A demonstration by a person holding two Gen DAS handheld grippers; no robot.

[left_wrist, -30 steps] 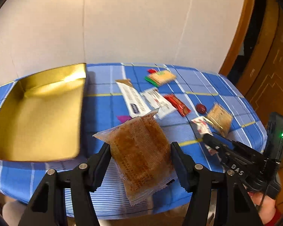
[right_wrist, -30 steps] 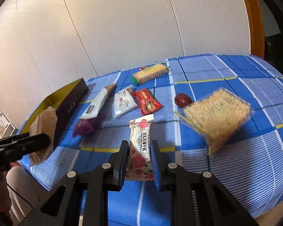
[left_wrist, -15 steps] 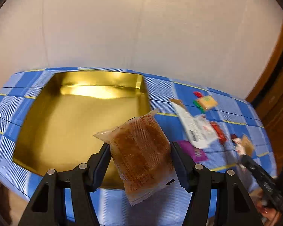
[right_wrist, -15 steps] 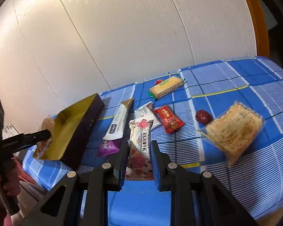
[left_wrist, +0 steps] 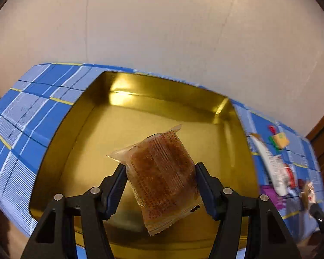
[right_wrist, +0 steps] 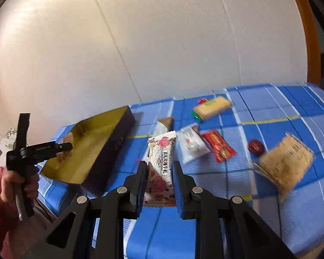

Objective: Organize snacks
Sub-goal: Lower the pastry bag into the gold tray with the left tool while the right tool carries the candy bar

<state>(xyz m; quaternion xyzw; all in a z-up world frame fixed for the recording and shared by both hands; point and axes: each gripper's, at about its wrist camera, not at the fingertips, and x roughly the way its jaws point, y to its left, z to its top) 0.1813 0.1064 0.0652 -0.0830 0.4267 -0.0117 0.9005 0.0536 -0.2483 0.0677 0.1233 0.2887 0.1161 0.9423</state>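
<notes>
The brown cake packet (left_wrist: 162, 177) hangs in the left gripper (left_wrist: 161, 192), whose jaws stand about half open and press on its two sides, above the gold inside of the one box (left_wrist: 123, 116). In the right wrist view that box (right_wrist: 116, 142) is dark outside and sits at the left end of the table. The right gripper (right_wrist: 160, 185) is closed tight on a rose-printed candy bar (right_wrist: 161, 168), held above the cloth; its label carries Chinese characters too small to read for sure.

Six more snacks lie on the blue checked tablecloth (right_wrist: 270, 112): a long white stick (right_wrist: 164, 125), a white packet (right_wrist: 191, 144), a red packet (right_wrist: 218, 149), a green-edged cracker pack (right_wrist: 211, 108), a round red sweet (right_wrist: 256, 146) and a noodle-like block (right_wrist: 285, 161). A purple wrapper (left_wrist: 270, 194) shows only from the left wrist. A plain cream wall (right_wrist: 162, 43) rises behind, with a wooden frame (right_wrist: 308, 32) at right. A hand (right_wrist: 17, 183) in a red sleeve grips the left tool.
</notes>
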